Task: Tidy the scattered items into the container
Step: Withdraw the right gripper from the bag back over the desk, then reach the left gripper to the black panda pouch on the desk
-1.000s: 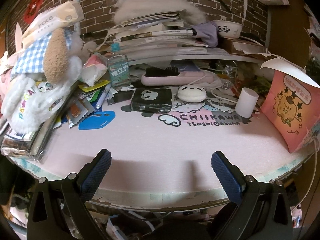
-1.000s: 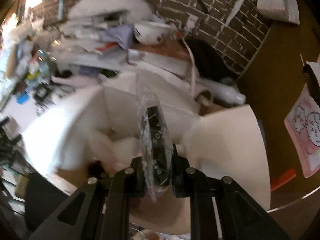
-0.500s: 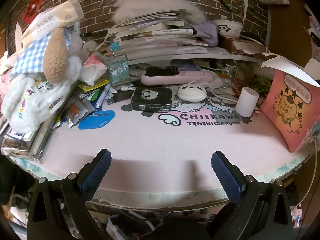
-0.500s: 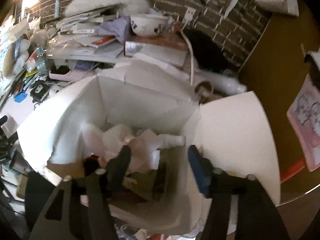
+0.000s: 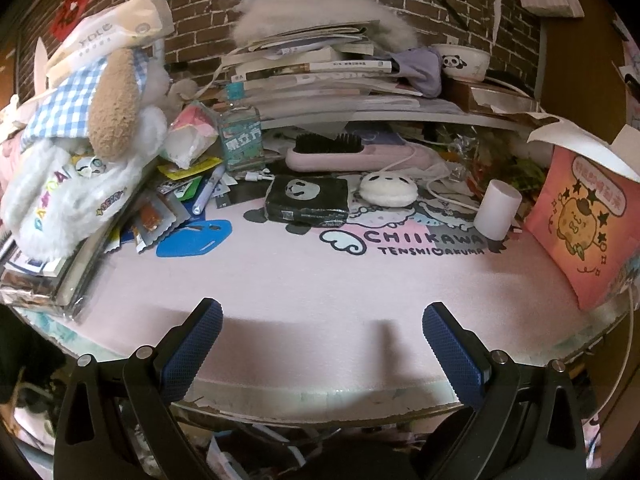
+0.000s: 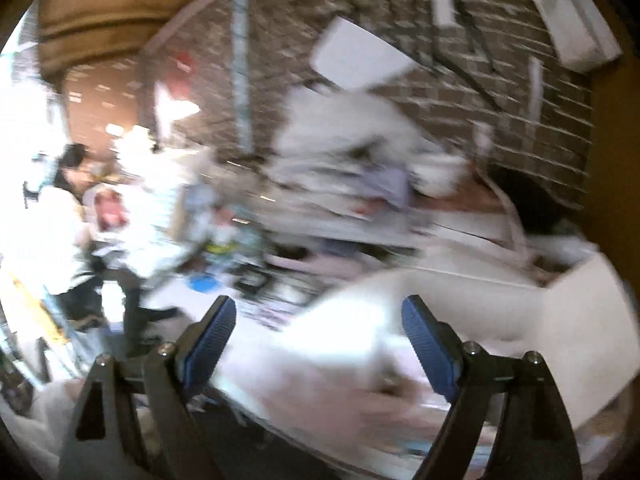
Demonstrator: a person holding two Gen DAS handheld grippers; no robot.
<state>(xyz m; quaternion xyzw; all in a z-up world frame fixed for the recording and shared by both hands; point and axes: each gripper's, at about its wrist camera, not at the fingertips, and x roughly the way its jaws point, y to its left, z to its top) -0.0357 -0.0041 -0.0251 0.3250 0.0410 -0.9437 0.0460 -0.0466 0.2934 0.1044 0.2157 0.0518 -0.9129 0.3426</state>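
Observation:
My left gripper (image 5: 322, 332) is open and empty, low over the near edge of the pink desk mat (image 5: 320, 280). Scattered on the mat are a black panda pack (image 5: 308, 198), a white panda pad (image 5: 387, 189), a white cylinder (image 5: 497, 209), a blue tag (image 5: 195, 233), a pen (image 5: 208, 190) and a small bottle (image 5: 241, 138). My right gripper (image 6: 318, 332) is open and empty too. Its view is blurred; the white box (image 6: 552, 312) sits at the right, partly below the fingers. The pink side of the box (image 5: 584, 216) stands at the mat's right end.
A plush dog (image 5: 76, 152) rests on stacked packets at the left. Behind the mat lie a pink brush (image 5: 340, 154), a pile of books (image 5: 320, 72) and a panda bowl (image 5: 464, 62) against a brick wall. A person (image 6: 60, 216) appears far left in the right wrist view.
My right gripper opened and let go of the plastic-wrapped black item over the white box, then swung left and up away from it. The left gripper has stayed still.

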